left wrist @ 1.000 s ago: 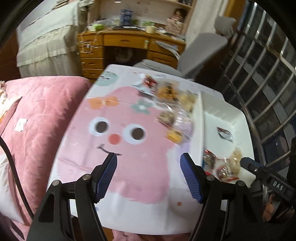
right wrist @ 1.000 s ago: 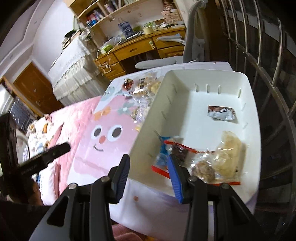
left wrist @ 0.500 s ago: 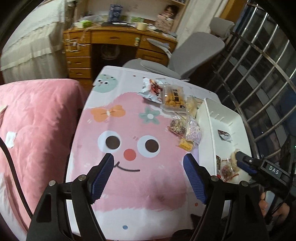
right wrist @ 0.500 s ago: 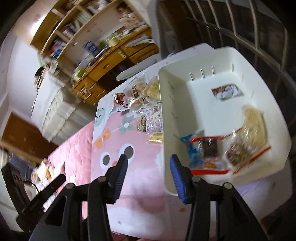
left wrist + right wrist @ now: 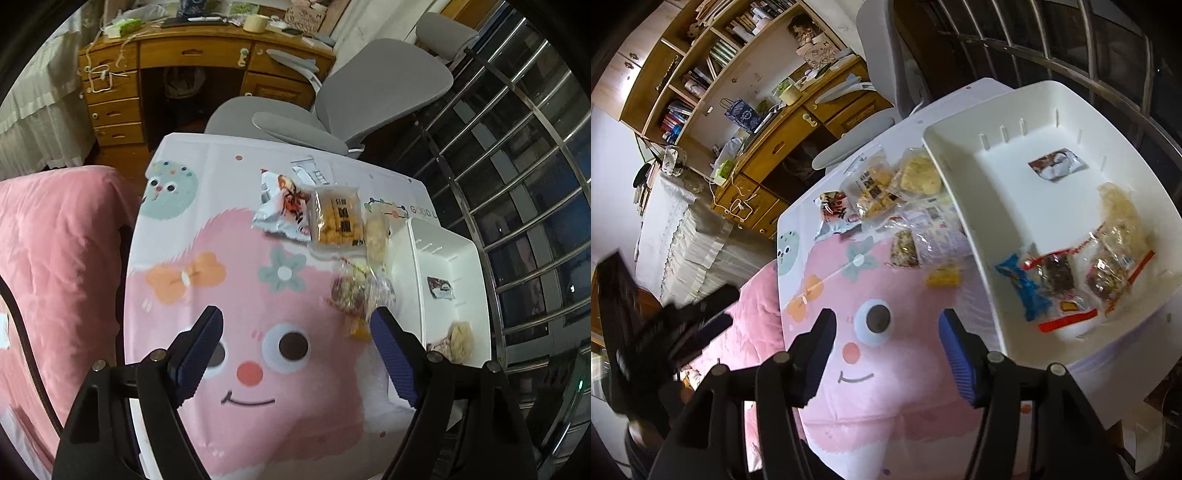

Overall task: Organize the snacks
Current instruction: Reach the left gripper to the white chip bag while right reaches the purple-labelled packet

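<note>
Progress: partly done. The white bin (image 5: 964,206) stands at the right edge of the counter (image 5: 236,177), which is covered by a pink cartoon-face cloth (image 5: 280,413). Inside the bin lie a dark foil sachet (image 5: 1057,167) near its far end, and at its near end a blue packet (image 5: 1023,286), a red-edged clear pack (image 5: 1062,284), a second clear pack of brown pieces (image 5: 1112,273) and a pale crisp pack (image 5: 1119,210).

Remaining: a cluster of snacks lies on the cloth just beside the bin's left wall. It comprises a white-and-red bag (image 5: 282,208), a yellow cracker pack (image 5: 338,218), a pale pastry pack (image 5: 376,236), a nut bar (image 5: 905,249), a clear wrapper with printed label (image 5: 936,229) and a small yellow piece (image 5: 943,277). By this count roughly half the items await transfer.

Left gripper (image 5: 295,354): fingers wide and opening, nothing between them, above the cloth. Right gripper (image 5: 886,354): fingers moderately apart and opening, nothing between them, left of the bin.

Writing: "GOOD" is printed on the cloth near the bin's far corner, the rest hidden. The cracker pack and white bag carry characters too small to read
</note>
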